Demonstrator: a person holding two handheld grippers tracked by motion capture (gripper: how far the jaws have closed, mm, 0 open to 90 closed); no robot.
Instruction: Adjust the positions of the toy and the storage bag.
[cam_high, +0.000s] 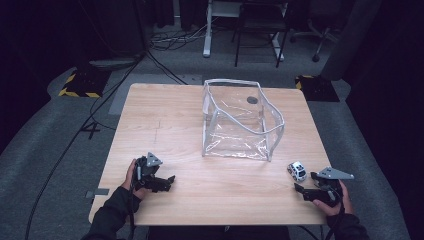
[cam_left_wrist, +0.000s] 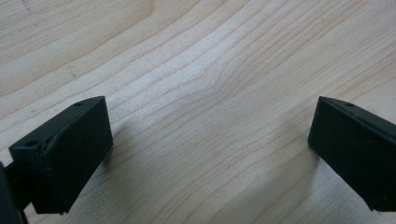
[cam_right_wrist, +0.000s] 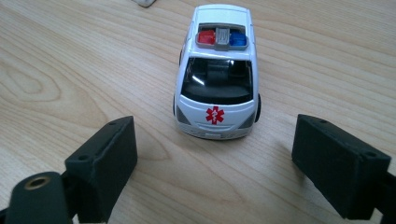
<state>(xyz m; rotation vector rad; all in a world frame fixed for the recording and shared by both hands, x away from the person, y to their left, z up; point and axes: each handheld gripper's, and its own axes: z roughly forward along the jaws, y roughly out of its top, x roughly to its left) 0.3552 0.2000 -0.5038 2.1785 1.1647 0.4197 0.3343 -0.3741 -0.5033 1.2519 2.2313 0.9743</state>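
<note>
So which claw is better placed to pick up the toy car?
The right claw, probably: the toy car sits just ahead of its open jaws. The left claw is across the table, facing bare wood.

No words, brand names or numbers can be read anywhere. The one sign is a red six-armed medical star on the white hood of the toy ambulance (cam_right_wrist: 215, 74), which stands near the right edge of the table (cam_high: 150, 125), towards its near right corner. The star sits centred just above the toy's front bumper.
</note>
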